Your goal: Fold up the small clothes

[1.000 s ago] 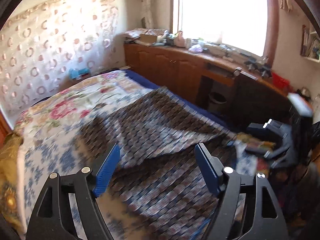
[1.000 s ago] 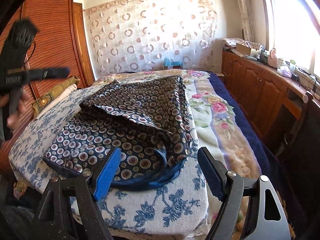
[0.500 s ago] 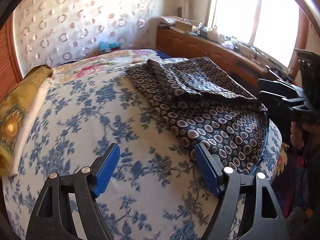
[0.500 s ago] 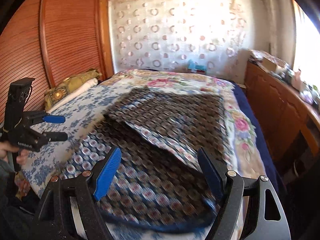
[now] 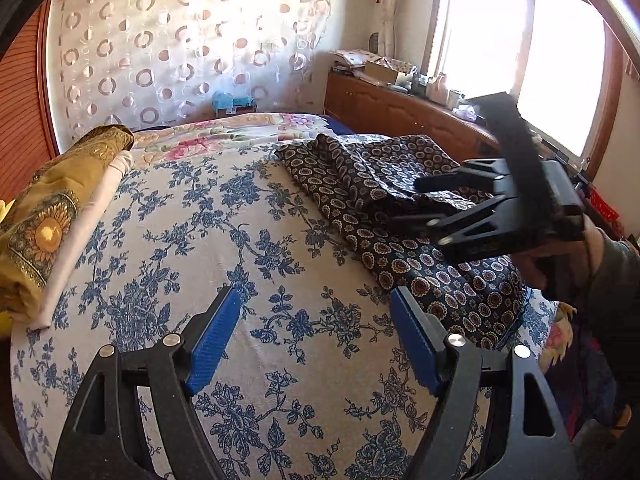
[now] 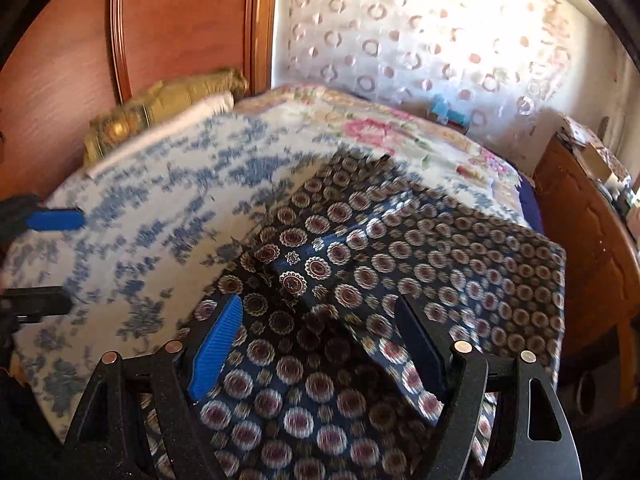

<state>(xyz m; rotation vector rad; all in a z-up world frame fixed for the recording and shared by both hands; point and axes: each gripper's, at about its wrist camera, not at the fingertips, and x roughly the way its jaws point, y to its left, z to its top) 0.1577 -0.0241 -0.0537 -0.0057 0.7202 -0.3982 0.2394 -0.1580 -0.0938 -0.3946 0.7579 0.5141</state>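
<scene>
Item, far left of bed: gold sunflower-print pillow [image 5: 38, 236] with folded white cloth [image 5: 86, 236] lying alongside, touching. Not part of the job, by the look of it.

Item, middle: blue-floral bedsheet [image 5: 224, 216], bare and flat, serving as work surface. Pink-floral blanket [image 5: 240, 136] beyond it, toward the ring-patterned curtain [image 5: 168, 52].

Item, low centre: left gripper [image 5: 314, 340], blue pads spread wide, nothing between them but sheet. Hovering over bare cloth, just left of the garment's near edge, not touching it.

Item, right of centre: dark medallion-print garment [image 5: 400, 216], on the right half of the bed near its edge. Partly folded: one layer doubled over another, with a raised crease running across; near portion lying single and fairly flat. Edges uneven, corners not matched. Type of garment not determinable.

Item, right: right gripper [image 6: 318, 344], poised directly above the garment's near part, tilted downward. Pads wide apart, fabric beneath but not pinched. Right-wrist view blurred. Same tool visible in the left-wrist view, held in a gloved hand [image 5: 560, 268].

Status, judged: one rough fold in place, not squared. Remaining: seize an edge or corner, bring it over, flatten, perhaps fold once more. No finished folded pile visible. Early to middle of the work.

Item, far right: wooden cabinet [image 5: 400, 108] under bright window, cluttered top.
</scene>
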